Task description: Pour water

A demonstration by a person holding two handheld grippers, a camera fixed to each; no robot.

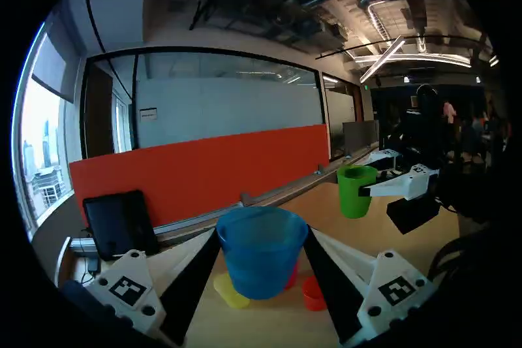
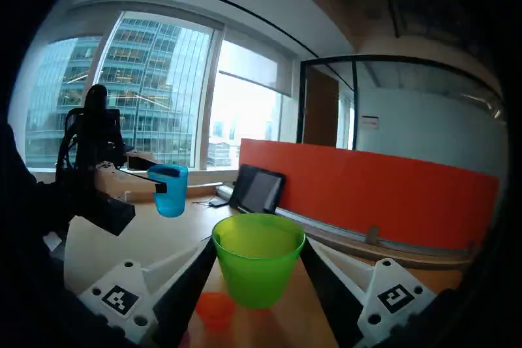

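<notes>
**Blue cup (image 1: pixel 261 263) clamped in close, green cup (image 2: pixel 258 266) likewise**

Left gripper view: left gripper (image 1: pixel 261 240) jaws clamped on the blue cup, one finger on each side of the wall just below the rim. Cup upright, mouth up. Cannot tell if there is water inside. Below it on the table (image 1: pixel 320 201): yellow item (image 1: pixel 230 290) at the cup's lower left, small orange cup (image 1: pixel 314 293) at its lower right, something red partly hidden behind the cup. Farther off to the right, the green cup hangs upright over the table, with the right gripper on it from the side.

Right gripper view: right gripper (image 2: pixel 258 250) jaws clamped on the green cup, fingers on both sides under the rim. Cup upright, contents not readable. The orange cup sits on the table below and left of it. Off to the left, the blue cup is upright and clear of the table in the other gripper.

Cups well apart, neither tilted.

Background: orange partition (image 1: pixel 196 172) along the table's far edge, dark tablet (image 1: pixel 119 222) leaning against it, window (image 2: pixel 150 100) beyond.
</notes>
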